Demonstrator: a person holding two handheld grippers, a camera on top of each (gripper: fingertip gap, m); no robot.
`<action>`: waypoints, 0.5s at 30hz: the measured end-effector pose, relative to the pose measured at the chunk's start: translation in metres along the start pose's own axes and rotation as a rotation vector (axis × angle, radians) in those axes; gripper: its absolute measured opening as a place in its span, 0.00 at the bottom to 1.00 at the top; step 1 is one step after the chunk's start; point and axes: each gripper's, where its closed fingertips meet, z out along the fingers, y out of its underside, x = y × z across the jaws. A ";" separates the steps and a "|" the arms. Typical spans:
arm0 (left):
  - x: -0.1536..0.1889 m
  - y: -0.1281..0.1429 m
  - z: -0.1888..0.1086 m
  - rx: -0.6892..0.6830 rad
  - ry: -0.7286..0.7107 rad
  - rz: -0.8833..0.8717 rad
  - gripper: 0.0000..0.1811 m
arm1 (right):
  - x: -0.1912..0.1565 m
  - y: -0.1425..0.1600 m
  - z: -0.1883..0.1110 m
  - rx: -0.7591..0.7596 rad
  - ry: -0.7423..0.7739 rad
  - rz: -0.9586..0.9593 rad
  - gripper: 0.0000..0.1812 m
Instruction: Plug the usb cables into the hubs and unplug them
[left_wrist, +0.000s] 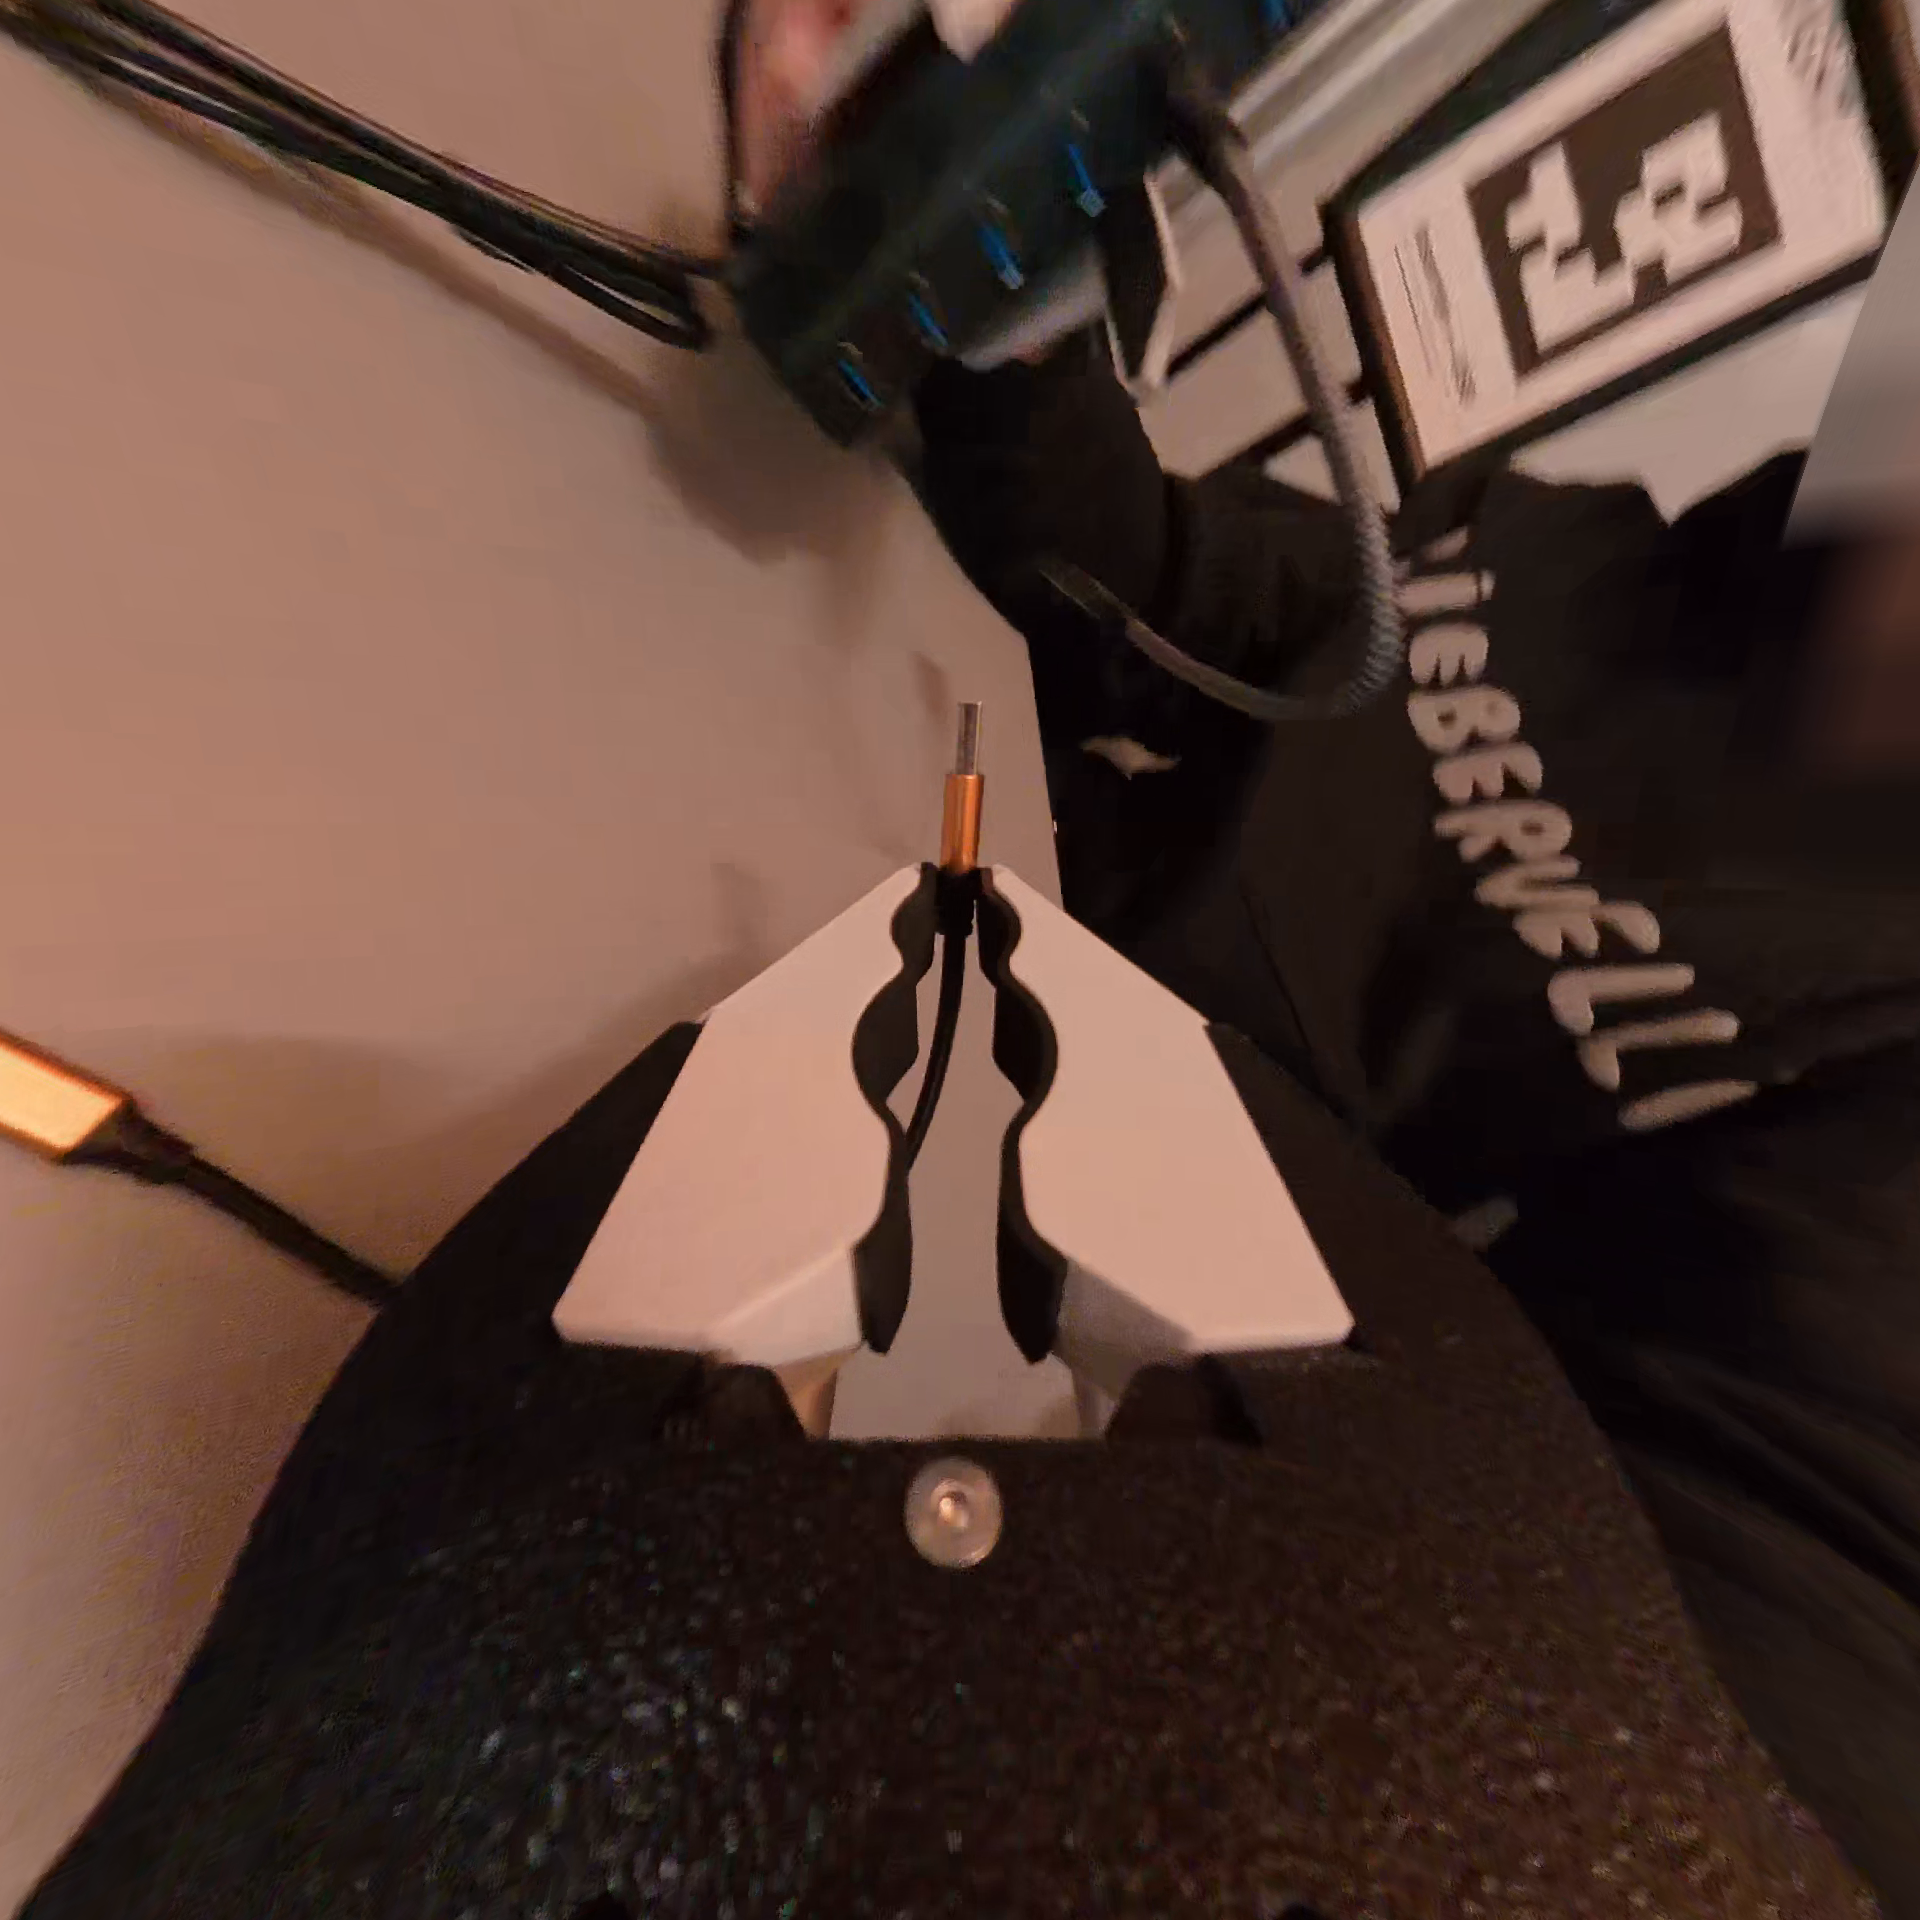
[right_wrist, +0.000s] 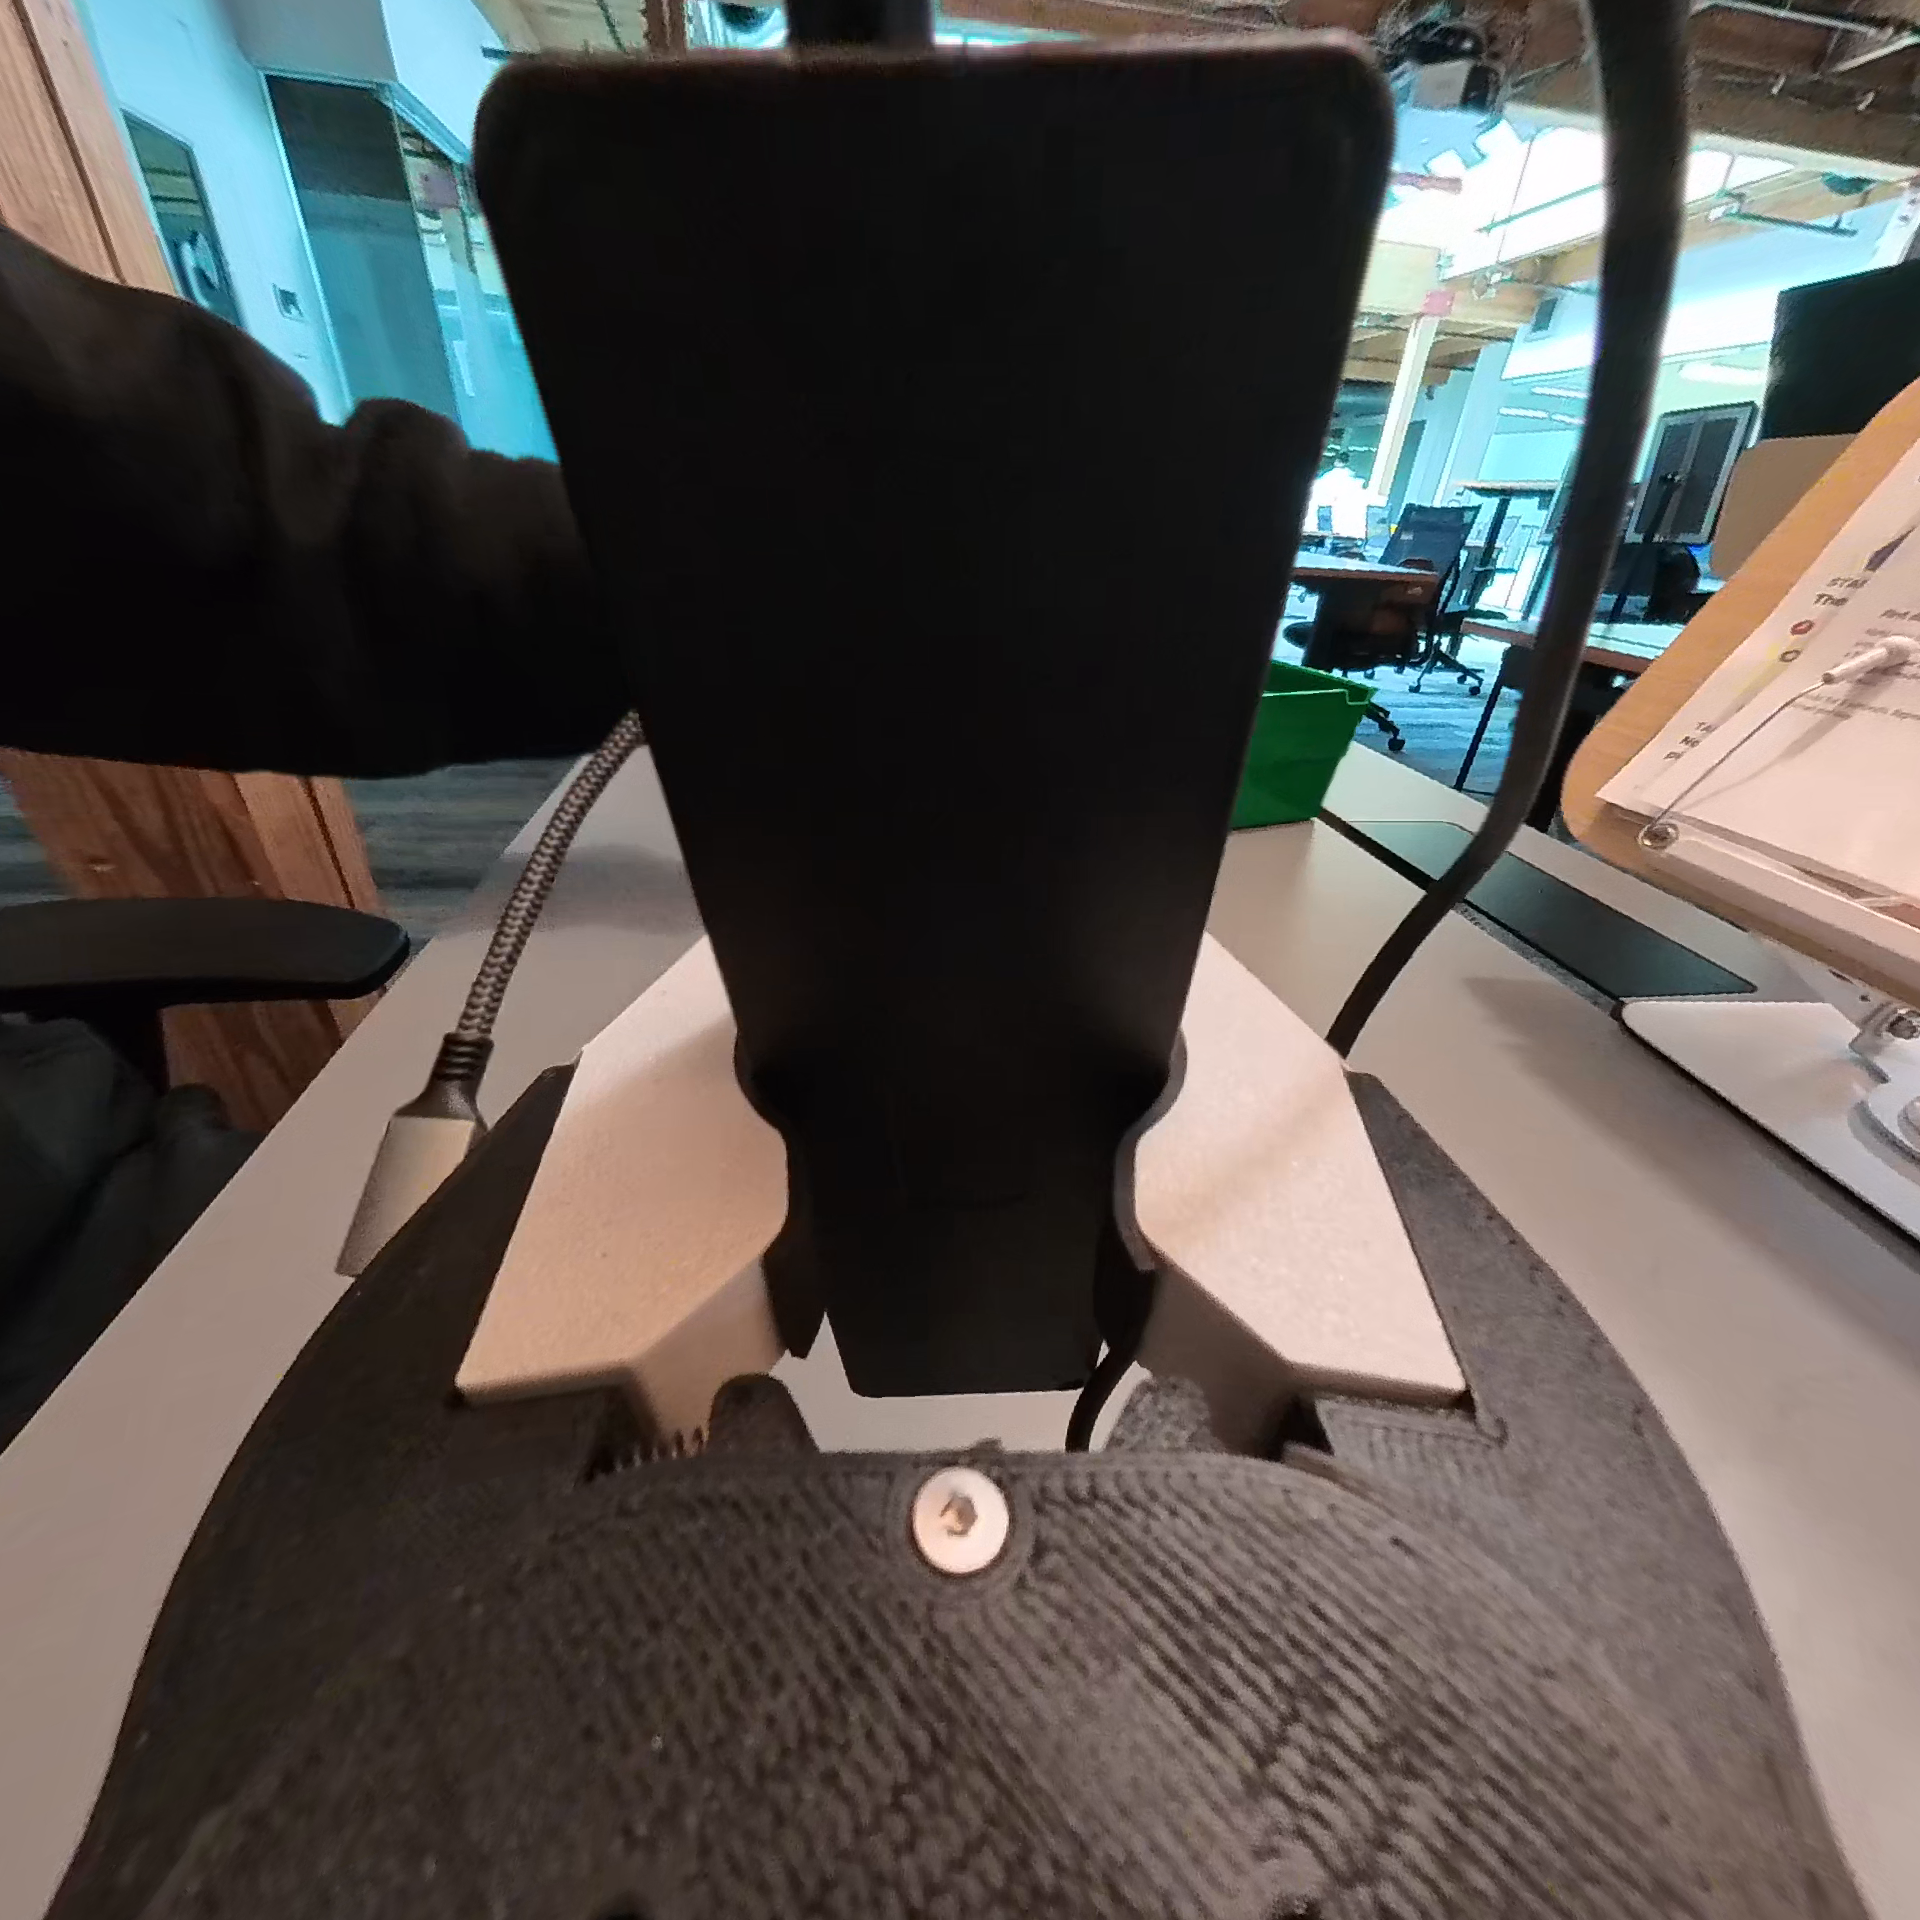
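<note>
Orange-sleeved and silver-tipped, the USB plug (left_wrist: 960, 800) stands straight out past the tips of your left claw (left_wrist: 958, 883), which is clamped on the thin black cable (left_wrist: 930, 1039) just behind that sleeve. Beyond the plug lies the pale worktop (left_wrist: 364, 675), and higher up, well apart from the tip, a black hub (left_wrist: 935, 239) with blue ports hangs blurred, held in your other claw. A bundle of black cables (left_wrist: 343, 156) trails from the hub's far end, and a braided cable (left_wrist: 1361, 540) loops down in front of a dark sleeve.

Your right claw (right_wrist: 940, 1049) is clamped on the black hub (right_wrist: 935, 520), which fills the view between its white fingers (right_wrist: 644, 1195). A braided cable with a silver plug (right_wrist: 416, 1153) lies on the worktop (right_wrist: 1558, 1195) just left of the claw.
</note>
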 end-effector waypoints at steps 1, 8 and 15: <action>-0.008 -0.006 0.001 0.030 0.007 -0.025 0.03 | 0.001 -0.001 -0.001 0.004 0.003 0.000 0.34; 0.000 0.009 0.021 -0.124 0.006 0.048 0.03 | 0.006 -0.004 -0.009 0.026 0.019 0.007 0.34; -0.070 0.016 0.049 -0.140 -0.398 0.135 0.03 | 0.006 -0.001 -0.009 0.013 0.018 0.009 0.34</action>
